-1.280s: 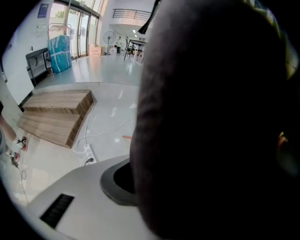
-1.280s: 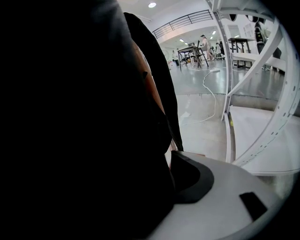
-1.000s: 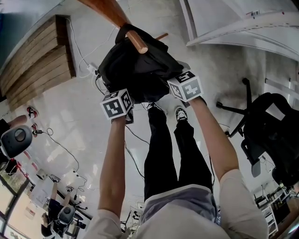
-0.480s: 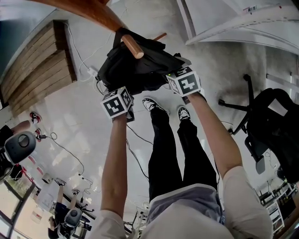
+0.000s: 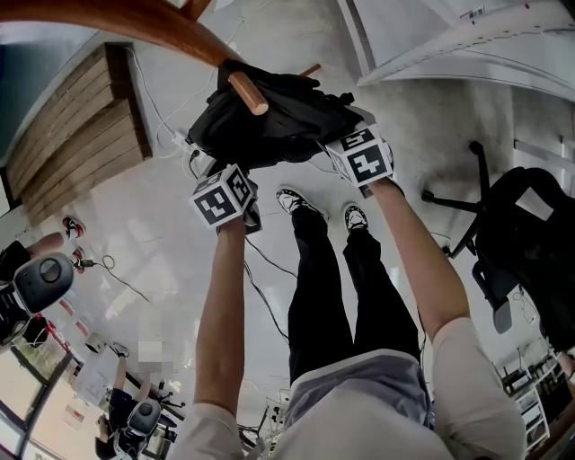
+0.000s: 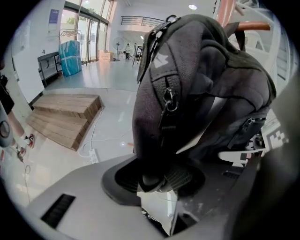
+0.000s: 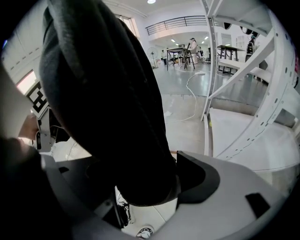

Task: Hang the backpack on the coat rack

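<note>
What my claws can't show
From above, the bag (image 5: 269, 126) hides both sets of jaws. At my right claw (image 7: 140, 187), jaws just opening with the bag between, its dark bulk swallows the left-hand jaw: grip unclear. Over my left claw (image 6: 159, 180), jaws just closing on the bag, the rack (image 5: 135, 22) runs off-frame.

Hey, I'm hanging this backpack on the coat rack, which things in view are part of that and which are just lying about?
Part of the job: black fabric backpack; brown wooden coat rack peg that it is draped over.

Just lying about: black office chair; stacked wooden pallets; white power strip on the floor; white metal shelving frame.
</note>
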The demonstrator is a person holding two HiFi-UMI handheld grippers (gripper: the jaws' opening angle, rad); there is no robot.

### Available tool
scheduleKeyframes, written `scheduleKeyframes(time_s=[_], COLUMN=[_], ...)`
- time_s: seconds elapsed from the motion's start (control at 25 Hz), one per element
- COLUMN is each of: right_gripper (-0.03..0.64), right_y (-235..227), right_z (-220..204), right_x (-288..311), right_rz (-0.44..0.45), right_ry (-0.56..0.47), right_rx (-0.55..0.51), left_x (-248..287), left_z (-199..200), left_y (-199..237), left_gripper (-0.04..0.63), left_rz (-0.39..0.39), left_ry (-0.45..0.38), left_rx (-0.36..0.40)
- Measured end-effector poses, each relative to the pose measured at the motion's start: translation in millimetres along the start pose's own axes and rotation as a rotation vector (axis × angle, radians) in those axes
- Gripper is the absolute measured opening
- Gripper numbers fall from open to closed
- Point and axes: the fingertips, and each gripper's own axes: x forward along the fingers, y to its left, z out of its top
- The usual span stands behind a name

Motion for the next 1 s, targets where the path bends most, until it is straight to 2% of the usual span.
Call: scheduleKeyframes(time_s=[0.72, 0.92, 1.0], right_gripper=[0.33, 0.327, 0.32], right_y=[-8, -3, -1], right_z=[5, 10, 13], right_x=[-56, -73, -80], right_rz=[0.002, 0.031, 0.032], right_ry=[-0.047, -0.07, -0.079], right_rx=[0.039, 0.06, 0.061], left_x=[-35, -54, -62], left_z=[-27, -28, -25], left_y=[-27, -35, -42], left_gripper=[0.066, 0.048, 0.04], left_rz=[0.025, 0.006, -0.007], left_ry=[0.028, 0.018, -0.002], left_rx=[0.015, -0.061, -0.06])
